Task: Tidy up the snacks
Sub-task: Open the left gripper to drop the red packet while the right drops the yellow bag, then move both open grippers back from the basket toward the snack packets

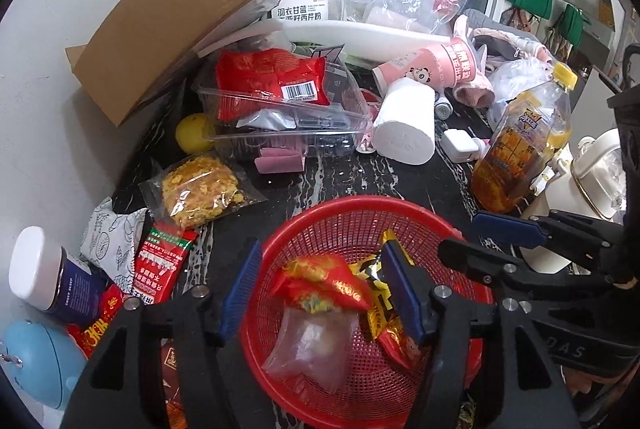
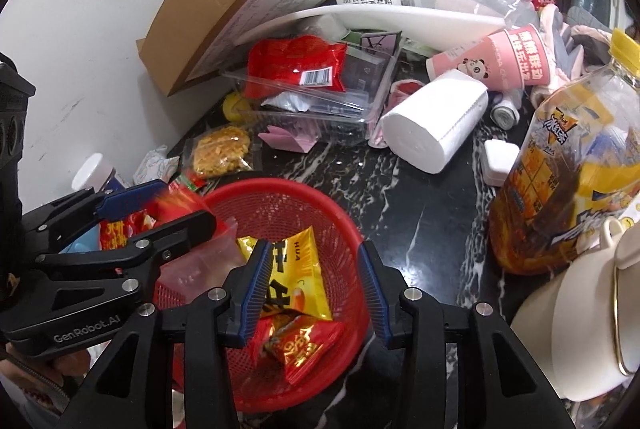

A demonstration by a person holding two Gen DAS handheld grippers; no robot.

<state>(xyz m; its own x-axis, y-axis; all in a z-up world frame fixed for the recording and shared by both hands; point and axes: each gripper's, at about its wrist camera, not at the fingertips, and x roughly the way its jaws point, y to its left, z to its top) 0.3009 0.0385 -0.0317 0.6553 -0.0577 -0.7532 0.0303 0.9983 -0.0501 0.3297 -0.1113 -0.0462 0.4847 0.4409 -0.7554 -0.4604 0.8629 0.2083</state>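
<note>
A red mesh basket (image 1: 344, 217) (image 2: 280, 191) stands on the dark marble table and holds several snack packets: a red-yellow one (image 1: 324, 285), a clear bag (image 1: 312, 345), a yellow packet (image 2: 298, 269) and a red foil one (image 2: 300, 349). My left gripper (image 1: 320, 289) hangs open over the basket with nothing between its fingers. My right gripper (image 2: 314, 289) is open over the basket's near side and empty. Loose snacks lie left of the basket: a clear bag of yellow crisps (image 1: 200, 189) (image 2: 220, 151), a red-green packet (image 1: 160, 265) and a patterned white pouch (image 1: 112, 237).
A clear plastic box (image 1: 288, 117) holds a red packet (image 1: 272, 77). A cardboard box (image 1: 180, 9) leans on the wall. A paper roll (image 1: 408, 125), a pink cup (image 1: 432, 65), a tea bottle (image 1: 520, 145), a white kettle (image 1: 580, 181), a lemon (image 1: 192, 133) and a white-capped jar (image 1: 52, 273) crowd the table.
</note>
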